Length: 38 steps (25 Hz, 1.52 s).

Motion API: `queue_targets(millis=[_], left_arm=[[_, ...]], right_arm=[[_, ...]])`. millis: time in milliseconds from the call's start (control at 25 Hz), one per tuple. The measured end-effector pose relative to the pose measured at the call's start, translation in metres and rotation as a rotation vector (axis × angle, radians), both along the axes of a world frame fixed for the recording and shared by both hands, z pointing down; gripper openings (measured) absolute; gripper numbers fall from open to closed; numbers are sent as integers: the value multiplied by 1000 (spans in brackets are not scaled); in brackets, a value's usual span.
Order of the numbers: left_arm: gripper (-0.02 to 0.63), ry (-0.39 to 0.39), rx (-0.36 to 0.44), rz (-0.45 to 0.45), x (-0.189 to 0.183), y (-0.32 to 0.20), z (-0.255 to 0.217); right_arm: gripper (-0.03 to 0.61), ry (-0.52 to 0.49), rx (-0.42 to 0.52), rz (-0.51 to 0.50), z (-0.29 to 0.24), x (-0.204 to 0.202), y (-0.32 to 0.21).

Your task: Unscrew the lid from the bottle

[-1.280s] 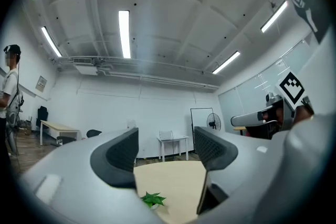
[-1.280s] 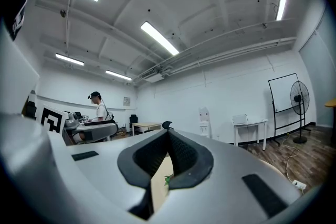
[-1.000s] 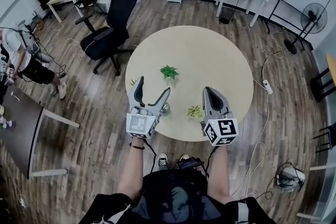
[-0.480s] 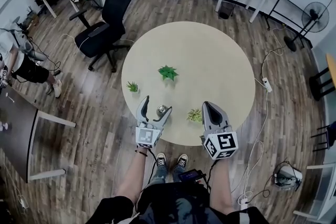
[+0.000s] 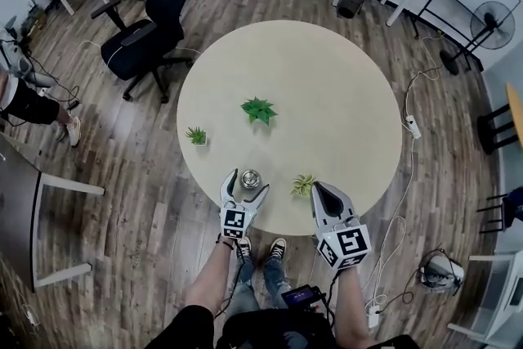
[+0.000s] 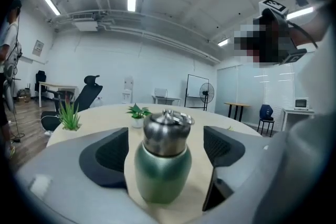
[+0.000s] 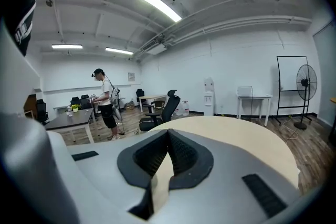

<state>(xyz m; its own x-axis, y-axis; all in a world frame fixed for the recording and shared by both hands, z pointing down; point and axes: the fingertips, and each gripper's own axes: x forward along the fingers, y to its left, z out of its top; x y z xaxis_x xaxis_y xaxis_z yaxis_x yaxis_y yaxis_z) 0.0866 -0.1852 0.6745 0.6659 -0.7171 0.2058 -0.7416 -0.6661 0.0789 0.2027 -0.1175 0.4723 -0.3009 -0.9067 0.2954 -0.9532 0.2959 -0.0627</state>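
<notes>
1. Change since the earlier view: both grippers have come down to the near edge of the round table (image 5: 327, 86). The left gripper (image 5: 248, 185) has just been opening its jaws, and the bottle (image 5: 250, 176) now stands between them.
2. Round table: pale top, carrying the bottle and small plants.
3. Right gripper (image 5: 317, 190): jaws pressed together and empty, at the table's near edge.
4. Left gripper: jaws spread wide on either side of the bottle, pads clear of it.
5. Bottle: green body, steel shoulder, upright close to the table's near edge.
6. Yellowish plant (image 5: 303, 185): on the table, just beside the right gripper.
7. Lid (image 6: 169, 118): steel, still on the bottle.
8. Hazard, as I judge it: an off-centre squeeze on the rounded body could tip the bottle off the near edge. A loose hold would let the body turn with the lid.
</notes>
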Motion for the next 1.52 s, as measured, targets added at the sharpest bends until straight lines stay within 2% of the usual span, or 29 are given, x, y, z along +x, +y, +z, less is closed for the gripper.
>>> queue_targets(millis=[280, 360, 560, 720, 760, 800, 880, 920, 1000, 1120, 1400, 1520], left_arm=[[440, -46, -89, -11, 10, -10, 46], [394, -45, -97, -25, 8, -14, 49], [390, -44, -97, -25, 9, -12, 47], [390, -48, -83, -15, 11, -11, 47], [390, -47, -79, -15, 11, -12, 47], [390, -45, -77, -14, 11, -12, 46], [390, -43, -73, -13, 12, -11, 46], [390, -43, -70, -11, 12, -11, 47], [390, -40, -66, -6, 13, -12, 47], [390, -38, -73, 5, 14, -11, 50], [390, -40, -74, 40, 15, -9, 51], [390, -39, -72, 53, 15, -8, 51]], right_arm=[[3, -4, -28, -30, 14, -8, -5], [2, 1, -27, -36, 14, -9, -8], [3, -6, -41, -58, 18, -15, -17], [5, 39, -69, -117, 26, -36, -29], [15, 50, -78, -145, 29, -44, -32], [75, 61, -91, -180, 32, -53, -34], [119, 90, -118, -250, 40, -70, -37], [162, 107, -134, -283, 46, -78, -39], [262, 130, -185, -347, 60, -94, -43], [342, 145, -279, -425, 87, -117, -49], [342, 268, -474, -501, 164, -146, -68], [314, 303, -522, -508, 184, -148, -69]])
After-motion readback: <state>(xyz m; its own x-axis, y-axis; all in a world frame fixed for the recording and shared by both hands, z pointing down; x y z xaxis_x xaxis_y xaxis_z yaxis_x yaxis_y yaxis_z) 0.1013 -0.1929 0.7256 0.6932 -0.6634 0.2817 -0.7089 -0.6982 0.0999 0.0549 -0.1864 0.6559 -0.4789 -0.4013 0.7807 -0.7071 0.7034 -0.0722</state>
